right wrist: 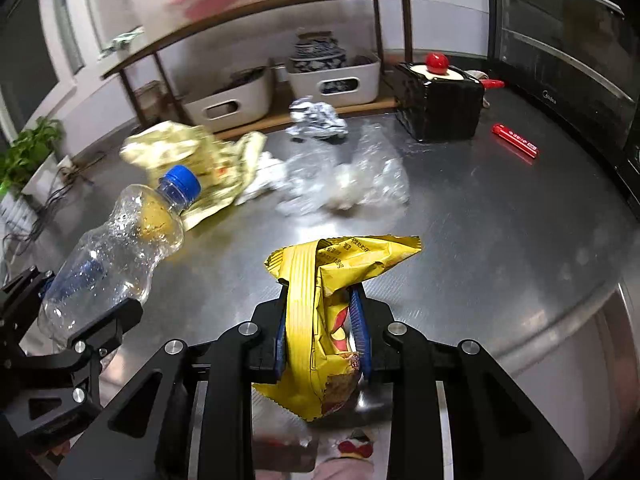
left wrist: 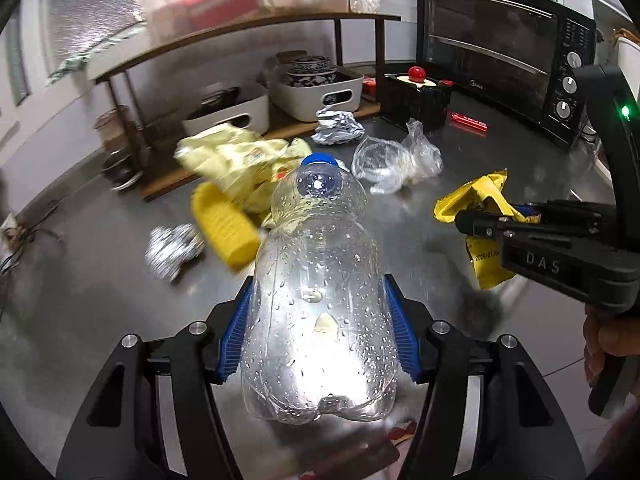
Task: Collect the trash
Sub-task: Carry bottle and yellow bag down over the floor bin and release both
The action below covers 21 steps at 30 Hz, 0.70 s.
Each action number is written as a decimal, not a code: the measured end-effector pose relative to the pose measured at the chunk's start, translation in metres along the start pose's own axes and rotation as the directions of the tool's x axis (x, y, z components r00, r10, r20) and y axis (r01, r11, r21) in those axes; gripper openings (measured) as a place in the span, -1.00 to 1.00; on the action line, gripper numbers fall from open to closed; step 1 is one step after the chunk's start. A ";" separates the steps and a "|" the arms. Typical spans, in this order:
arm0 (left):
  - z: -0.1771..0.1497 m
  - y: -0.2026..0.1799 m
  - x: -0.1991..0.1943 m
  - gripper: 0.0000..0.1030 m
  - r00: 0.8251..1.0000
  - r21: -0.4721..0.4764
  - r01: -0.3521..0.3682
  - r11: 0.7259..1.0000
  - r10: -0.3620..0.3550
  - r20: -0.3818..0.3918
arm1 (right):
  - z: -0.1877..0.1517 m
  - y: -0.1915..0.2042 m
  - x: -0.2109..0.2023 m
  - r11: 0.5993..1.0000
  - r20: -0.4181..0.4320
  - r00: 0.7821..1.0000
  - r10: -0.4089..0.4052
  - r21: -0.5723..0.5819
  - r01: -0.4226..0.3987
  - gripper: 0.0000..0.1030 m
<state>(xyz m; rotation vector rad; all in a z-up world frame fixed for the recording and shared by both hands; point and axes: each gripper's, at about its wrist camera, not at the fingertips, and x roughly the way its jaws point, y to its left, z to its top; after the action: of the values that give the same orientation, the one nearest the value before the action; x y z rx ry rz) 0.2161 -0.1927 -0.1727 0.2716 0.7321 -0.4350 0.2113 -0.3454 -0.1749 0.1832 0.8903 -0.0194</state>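
Two items are held clear of the steel counter (right wrist: 500, 216): a capped plastic bottle (left wrist: 320, 300), clamped across its body by the left gripper (left wrist: 320, 308), and a yellow snack wrapper (right wrist: 320, 312), pinched by the right gripper (right wrist: 320, 320). Both grips should be kept firm until a bin is reached. Foil balls and a clear bag (left wrist: 396, 160) remain uncollected.

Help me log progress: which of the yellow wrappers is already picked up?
The bright yellow snack bag, clamped in the right gripper; the pale yellow wrapper lies crumpled on the counter.
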 end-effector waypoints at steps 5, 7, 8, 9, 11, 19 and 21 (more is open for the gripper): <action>-0.037 0.002 -0.048 0.13 1.000 -0.057 -0.008 0.998 0.009 0.009 | -0.026 0.024 -0.037 0.999 0.018 1.000 0.006 -0.034 -0.006 -0.46; -0.054 0.002 -0.069 0.13 1.000 -0.084 -0.014 0.996 0.015 0.014 | -0.037 0.033 -0.053 0.999 0.026 1.000 0.015 -0.045 -0.013 -0.46; -0.062 0.001 -0.077 0.13 1.000 -0.095 -0.017 0.995 0.018 0.018 | -0.043 0.036 -0.059 0.999 0.028 0.999 0.016 -0.053 -0.015 -0.46; -0.068 0.001 -0.084 0.13 1.000 -0.104 -0.019 0.994 0.021 0.023 | -0.052 0.042 -0.067 0.998 0.031 0.999 0.020 -0.063 -0.018 -0.46; -0.085 0.002 -0.101 0.13 0.999 -0.129 -0.026 0.991 0.031 0.031 | -0.064 0.048 -0.076 0.997 0.033 0.999 0.026 -0.071 -0.024 -0.46; -0.153 0.002 -0.141 0.13 0.998 -0.212 -0.057 0.976 0.063 0.025 | -0.126 0.071 -0.097 0.992 0.021 0.999 0.050 -0.113 -0.047 -0.46; -0.176 0.002 -0.140 0.13 0.997 -0.233 -0.070 0.970 0.072 0.001 | -0.141 0.075 -0.094 0.991 0.006 0.999 0.050 -0.122 -0.049 -0.46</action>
<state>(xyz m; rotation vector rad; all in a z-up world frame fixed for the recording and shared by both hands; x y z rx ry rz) 0.0218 -0.0834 -0.2017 0.0743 0.7544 -0.2786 0.0502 -0.2536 -0.1778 0.0911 0.8751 0.0797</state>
